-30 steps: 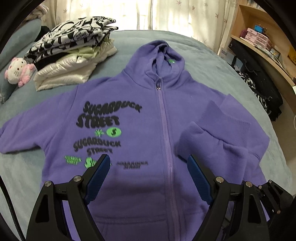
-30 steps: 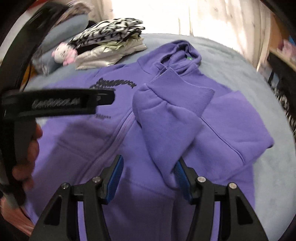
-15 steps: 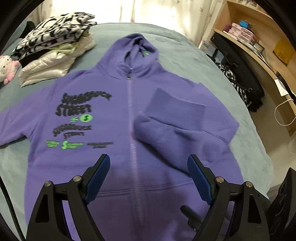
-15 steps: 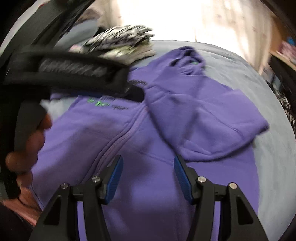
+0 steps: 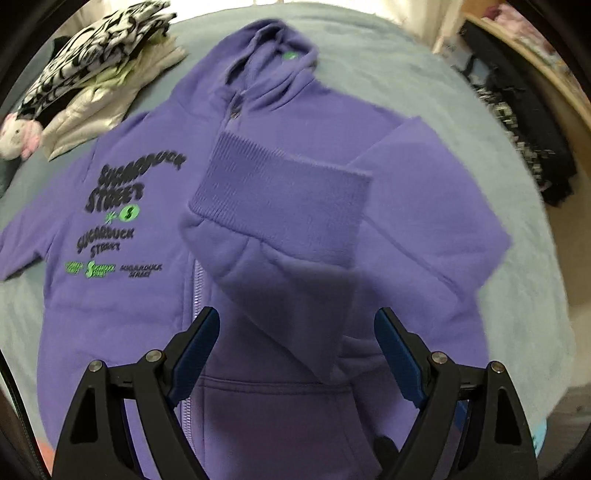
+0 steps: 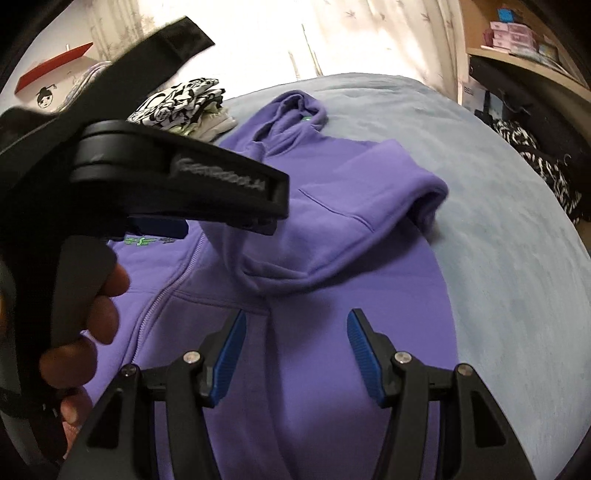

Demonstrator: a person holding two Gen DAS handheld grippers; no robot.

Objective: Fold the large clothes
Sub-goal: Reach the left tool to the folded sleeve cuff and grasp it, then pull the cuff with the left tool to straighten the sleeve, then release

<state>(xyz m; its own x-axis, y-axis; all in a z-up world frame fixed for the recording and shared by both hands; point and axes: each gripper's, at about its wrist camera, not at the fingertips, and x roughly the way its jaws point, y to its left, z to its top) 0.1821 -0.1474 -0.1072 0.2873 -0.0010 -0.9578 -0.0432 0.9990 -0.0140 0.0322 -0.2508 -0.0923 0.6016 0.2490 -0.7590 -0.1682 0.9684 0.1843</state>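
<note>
On a grey-blue bed (image 5: 424, 85) a purple zip hoodie (image 5: 155, 317) is laid flat, front side up, with its hood (image 5: 273, 48) toward the curtains (image 6: 369, 33). One sleeve (image 5: 295, 258) is seen folded across the chest, its ribbed cuff (image 5: 280, 192) resting over the zip line near the black and green print (image 5: 118, 218); the other sleeve is spread out toward the left edge of the left wrist view. Above the lower front of the garment the left gripper (image 5: 295, 354) is held with its blue-padded jaws wide apart, and nothing is pinched between them. The right gripper (image 6: 295, 350) is held over the hem area with its jaws partly spread, the fabric below them not being clamped. In the right wrist view the left gripper's black body is seen at the left, grasped by a hand (image 6: 92, 321). Beyond the hoodie's shoulder a pile of folded clothes (image 5: 96, 70) is stacked, with a plush toy (image 5: 18, 136) just beside it. A wooden shelf (image 6: 517, 48) is seen to the right of the bed
</note>
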